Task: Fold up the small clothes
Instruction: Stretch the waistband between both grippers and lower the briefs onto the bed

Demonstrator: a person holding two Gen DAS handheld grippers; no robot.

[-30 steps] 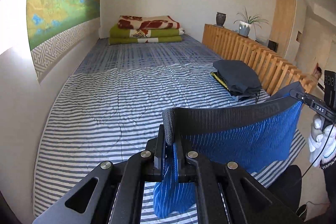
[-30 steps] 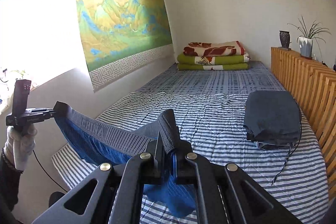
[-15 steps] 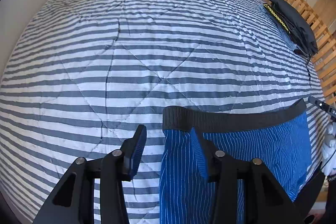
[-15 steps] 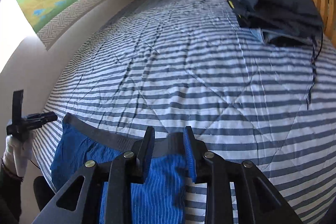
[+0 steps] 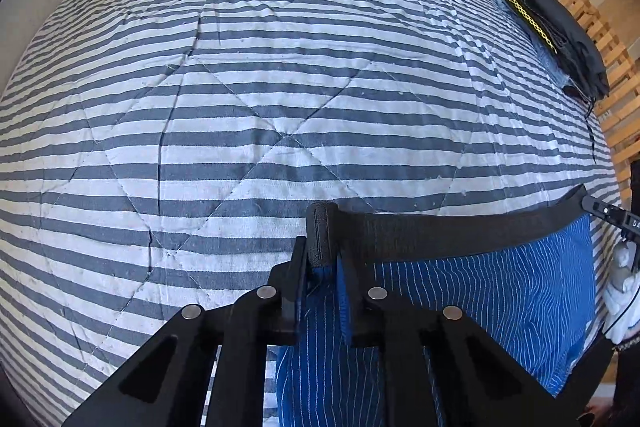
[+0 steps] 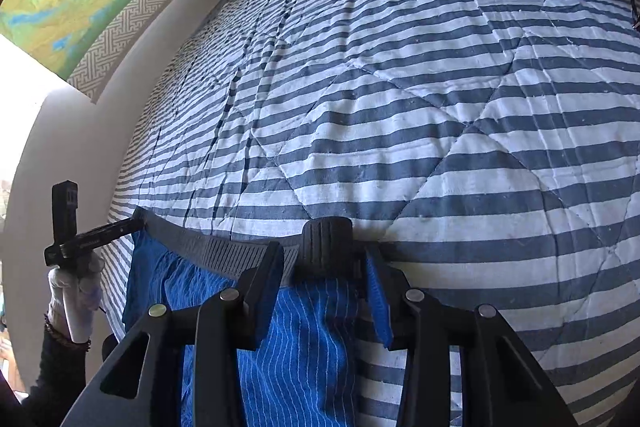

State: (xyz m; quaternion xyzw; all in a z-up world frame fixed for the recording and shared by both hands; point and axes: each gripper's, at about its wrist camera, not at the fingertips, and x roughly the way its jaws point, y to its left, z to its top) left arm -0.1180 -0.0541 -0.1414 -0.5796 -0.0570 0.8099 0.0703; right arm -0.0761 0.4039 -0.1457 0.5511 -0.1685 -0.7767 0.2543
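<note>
L fingers (image 5: 324,267) just snapped back shut on the waistband's left corner, pinning that end while the blue boxers (image 5: 500,291) lie flat on the striped bed (image 5: 280,87), band facing away. R fingers (image 6: 324,267) just been opening, part-spread round the right corner, pads seemingly not pressing, prob letting go so cloth can settle

The left gripper (image 5: 322,267), jaws just closing, pinches the blue underwear (image 5: 480,291) at its dark waistband (bunched corner). It lies on the striped quilt (image 5: 260,87).
</note>
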